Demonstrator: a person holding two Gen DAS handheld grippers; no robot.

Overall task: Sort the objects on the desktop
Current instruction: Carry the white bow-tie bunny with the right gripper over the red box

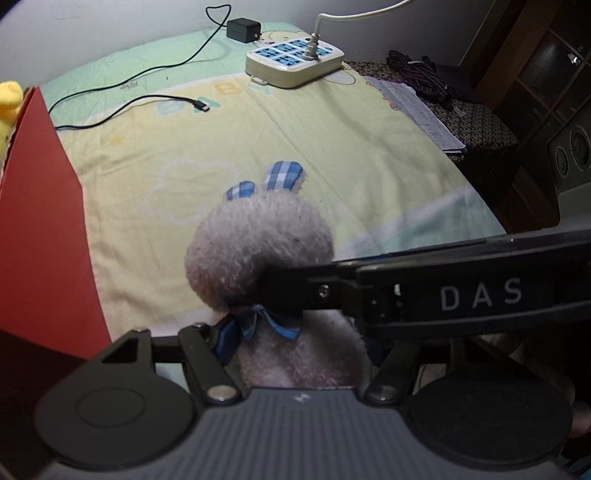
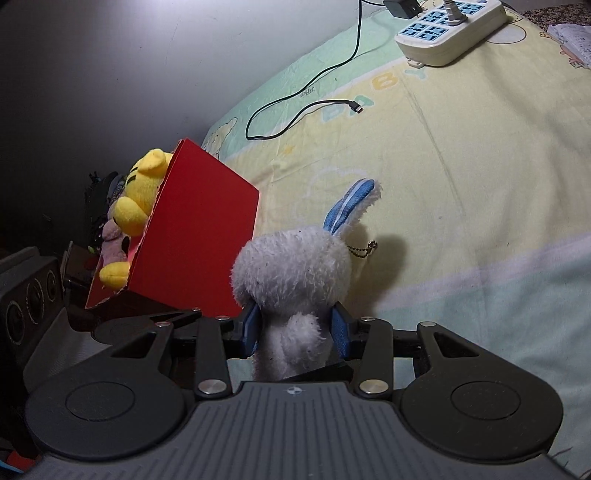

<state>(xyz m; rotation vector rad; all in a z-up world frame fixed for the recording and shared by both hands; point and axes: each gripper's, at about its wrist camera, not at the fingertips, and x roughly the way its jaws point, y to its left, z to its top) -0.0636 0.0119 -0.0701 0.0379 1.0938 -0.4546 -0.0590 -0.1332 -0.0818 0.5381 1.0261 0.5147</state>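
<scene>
In the left wrist view a pale pinkish plush bunny (image 1: 258,243) with blue plaid ears and a blue bow sits upright between the fingers of my left gripper (image 1: 291,332), which is shut on its body. A black bar marked DAS (image 1: 424,295) crosses from the right, its end against the toy's neck. In the right wrist view my right gripper (image 2: 295,328) is shut on a white plush bunny (image 2: 291,266) with a blue striped ear and a ball chain, blue pads (image 2: 251,328) pressing both sides. A red box (image 2: 199,229) holding a yellow plush (image 2: 138,199) stands to the left.
The red box (image 1: 40,221) rises close on my left. A yellow-green baby sheet (image 1: 332,147) covers the surface. At the back lie a white power strip (image 1: 291,62), a black charger (image 1: 243,29) and its loose cable (image 1: 147,99). Papers (image 1: 417,110) lie at the right edge.
</scene>
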